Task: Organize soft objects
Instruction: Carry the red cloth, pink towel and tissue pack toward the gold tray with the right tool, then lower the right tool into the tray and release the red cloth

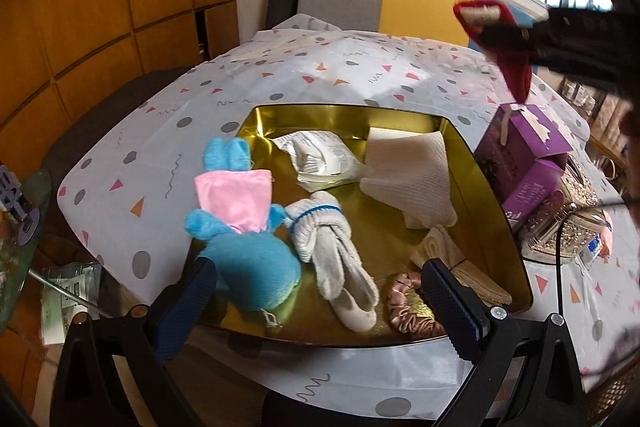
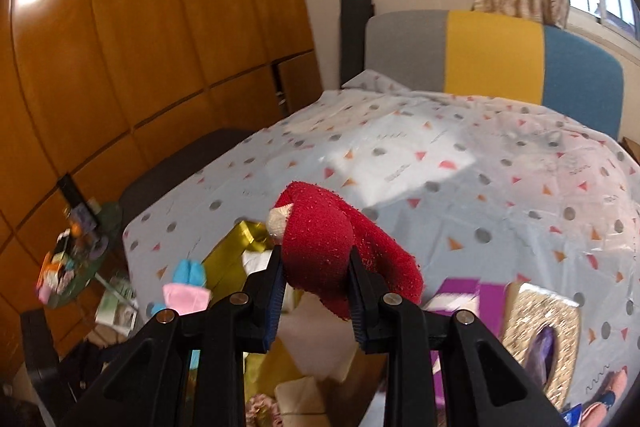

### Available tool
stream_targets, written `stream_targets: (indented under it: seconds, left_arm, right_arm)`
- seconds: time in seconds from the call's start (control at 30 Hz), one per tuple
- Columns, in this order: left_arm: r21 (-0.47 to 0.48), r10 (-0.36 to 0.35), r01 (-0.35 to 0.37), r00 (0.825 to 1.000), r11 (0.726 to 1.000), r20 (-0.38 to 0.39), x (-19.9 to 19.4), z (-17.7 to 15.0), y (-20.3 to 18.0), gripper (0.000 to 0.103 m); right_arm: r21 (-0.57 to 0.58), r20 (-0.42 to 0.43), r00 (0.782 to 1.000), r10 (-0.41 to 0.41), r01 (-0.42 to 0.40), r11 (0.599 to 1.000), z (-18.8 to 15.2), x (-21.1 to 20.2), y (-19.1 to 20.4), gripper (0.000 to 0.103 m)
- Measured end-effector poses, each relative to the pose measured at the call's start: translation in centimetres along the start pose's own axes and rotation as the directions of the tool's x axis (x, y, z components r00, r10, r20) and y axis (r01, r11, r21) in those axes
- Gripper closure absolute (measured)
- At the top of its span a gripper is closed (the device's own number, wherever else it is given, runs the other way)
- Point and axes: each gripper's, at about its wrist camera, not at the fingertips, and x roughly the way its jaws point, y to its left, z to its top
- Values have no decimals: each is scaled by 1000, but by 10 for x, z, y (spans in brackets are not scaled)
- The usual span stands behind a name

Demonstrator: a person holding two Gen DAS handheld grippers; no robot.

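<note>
A gold tray (image 1: pixel 492 195) on the patterned table holds a blue plush rabbit with a pink cloth (image 1: pixel 240 219), a rolled white sock (image 1: pixel 336 259), a white packet (image 1: pixel 324 157), a folded white cloth (image 1: pixel 408 171), a beige cloth (image 1: pixel 452 259) and a pink scrunchie (image 1: pixel 408 307). My left gripper (image 1: pixel 316 299) is open and empty above the tray's near edge. My right gripper (image 2: pixel 316 267) is shut on a red sock (image 2: pixel 332 239), held in the air above the tray. The red sock also shows in the left wrist view (image 1: pixel 496 27), up at the right.
A purple box (image 1: pixel 528 155) and a glittery silver box (image 1: pixel 568 215) stand right of the tray. A grey, yellow and blue sofa back (image 2: pixel 492 55) lies behind the table. A small glass side table (image 2: pixel 76 259) with clutter stands at the left.
</note>
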Motion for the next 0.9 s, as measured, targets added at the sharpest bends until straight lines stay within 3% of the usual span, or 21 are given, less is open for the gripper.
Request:
stream_targets:
  seconds: [0.27,0.53,0.9]
  left_arm:
    - [-28,49,-49,999,998,13,-1,3,14,0]
    - [-44,55,-55,998,998,3,2,2,20,0]
    - [-69,51,-52,999,996,-10,7,2,28,0]
  right_arm:
    - [-43,-79,995,65,-69,997,-45,7,24,75]
    - [-57,-144,985,94,-103,993,-83,5,34,75]
    - [-80,-266,951,157,-184,980,-128,-3,48,75]
